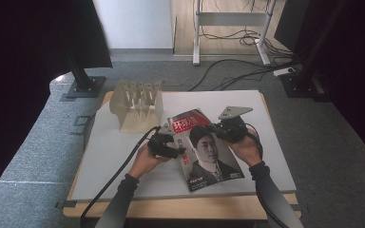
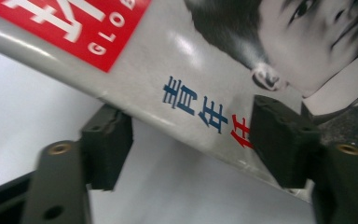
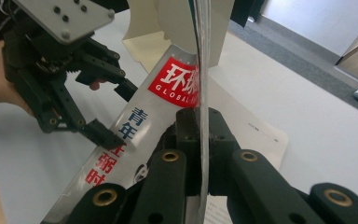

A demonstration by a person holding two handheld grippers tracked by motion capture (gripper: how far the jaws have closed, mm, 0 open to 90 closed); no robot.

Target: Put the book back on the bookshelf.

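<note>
right tool [image 3: 199, 140]: clenched on magazine [image 1: 204, 147] edge
left tool [image 2: 191, 140]: released, straddling spine edge
step: lifting magazine
next: left tool clamps

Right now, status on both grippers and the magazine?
Right gripper shut on the magazine edge. Left gripper open, jaws straddling its other edge. White rack stands behind; nothing in the way.

Print on the magazine cover

The magazine [image 3: 168, 107] carries "GLOBAL" in white on a red block, blue characters "青年", red characters below.
</note>
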